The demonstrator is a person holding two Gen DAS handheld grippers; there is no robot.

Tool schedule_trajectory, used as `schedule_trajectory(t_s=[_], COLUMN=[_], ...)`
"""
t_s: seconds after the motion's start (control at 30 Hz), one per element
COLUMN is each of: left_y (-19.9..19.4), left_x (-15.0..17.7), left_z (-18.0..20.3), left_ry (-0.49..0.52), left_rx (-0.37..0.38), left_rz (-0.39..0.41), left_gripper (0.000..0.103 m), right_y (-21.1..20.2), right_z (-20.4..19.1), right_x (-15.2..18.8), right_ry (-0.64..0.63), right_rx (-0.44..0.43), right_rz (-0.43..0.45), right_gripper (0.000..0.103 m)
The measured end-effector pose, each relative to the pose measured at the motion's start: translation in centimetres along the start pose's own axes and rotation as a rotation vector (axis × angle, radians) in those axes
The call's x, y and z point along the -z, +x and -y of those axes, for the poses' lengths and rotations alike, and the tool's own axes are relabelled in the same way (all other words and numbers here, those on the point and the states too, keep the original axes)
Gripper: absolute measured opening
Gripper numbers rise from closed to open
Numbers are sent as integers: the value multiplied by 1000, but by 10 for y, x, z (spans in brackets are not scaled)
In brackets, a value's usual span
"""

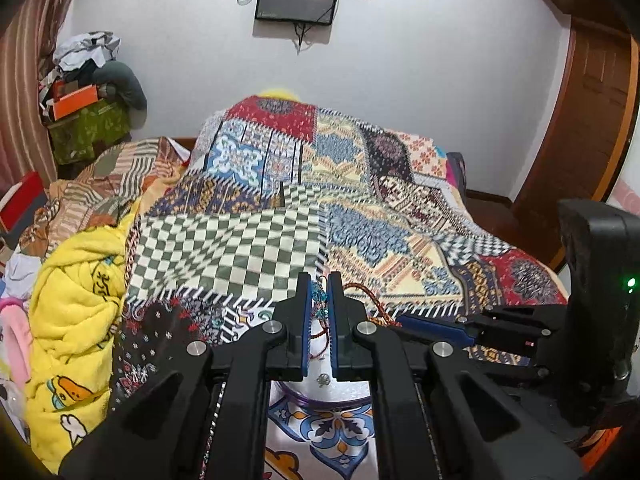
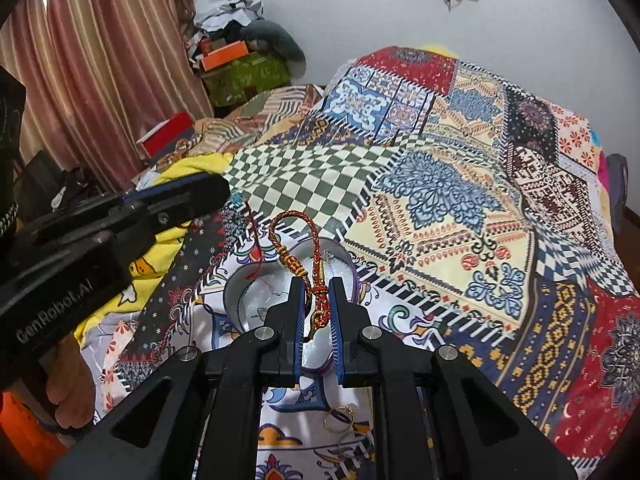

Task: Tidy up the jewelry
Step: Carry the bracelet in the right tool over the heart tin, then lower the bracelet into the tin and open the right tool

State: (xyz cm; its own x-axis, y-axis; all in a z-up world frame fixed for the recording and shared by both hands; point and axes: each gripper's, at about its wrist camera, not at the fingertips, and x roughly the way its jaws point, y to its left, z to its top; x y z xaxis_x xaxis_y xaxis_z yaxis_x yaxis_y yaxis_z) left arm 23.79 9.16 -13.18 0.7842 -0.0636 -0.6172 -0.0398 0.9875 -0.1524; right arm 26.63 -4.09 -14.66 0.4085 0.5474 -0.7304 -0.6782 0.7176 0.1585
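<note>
My left gripper point(image 1: 319, 300) is shut on a thin red thread bracelet with blue beads point(image 1: 320, 298). From the right wrist view that left gripper point(image 2: 224, 194) comes in from the left, its bead point(image 2: 239, 199) at the tip and the red thread point(image 2: 255, 248) dangling into the box. My right gripper point(image 2: 318, 300) is shut on a braided red-and-gold cord bracelet point(image 2: 298, 264) whose loop arches up over the box. Directly below both grippers, a small tin box point(image 2: 236, 280) with a white lining and purple rim point(image 1: 332, 402) lies open on the patchwork bedspread.
Thin gold rings point(image 2: 340, 416) lie on the bedspread just in front of the box. A yellow cartoon blanket point(image 1: 76, 304) is bunched at the left. A person's hand point(image 2: 68, 380) holds the left gripper. Clothes and boxes point(image 1: 80, 92) are piled by the curtain.
</note>
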Motion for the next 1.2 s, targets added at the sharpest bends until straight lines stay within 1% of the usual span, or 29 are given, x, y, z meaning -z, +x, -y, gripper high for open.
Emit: schedule_trajectory(t_s=[0.23,0.47,0.73,0.83,0.9,0.97,1.1,1.2], left_y=[21,36,39,35,31,26,19,18], left_x=[13,26,28,27,26,24,23,25], left_z=[-10,-16,-16,-18,-21,-24,-29,-32], left_ry=[-10,-7,2,-3,-11,-17,-14,-12], left_rx=[-6,14,20,15,9,0,-31,-48], left_rz=[-69,-142,-178,-174,-163,-147,-131,-133], left_gripper=[6,6,6,11,22,30,31,33], right_y=[13,23,29,30,31,32,34,36], right_z=[-2,-5,-5,-5,-5,-7,-10,-12], right_x=[2,5,8,7,7,7,8,8], right_ry=[-8,-28,-32,-34,-39,-45,-60,-65], right_rx=[6,16,27,27,29,32,44,46], right_rz=[-31,-61,-82,-85,-86,-87,-88,-94], right_gripper=[10,10,11,11,10,10,11,11])
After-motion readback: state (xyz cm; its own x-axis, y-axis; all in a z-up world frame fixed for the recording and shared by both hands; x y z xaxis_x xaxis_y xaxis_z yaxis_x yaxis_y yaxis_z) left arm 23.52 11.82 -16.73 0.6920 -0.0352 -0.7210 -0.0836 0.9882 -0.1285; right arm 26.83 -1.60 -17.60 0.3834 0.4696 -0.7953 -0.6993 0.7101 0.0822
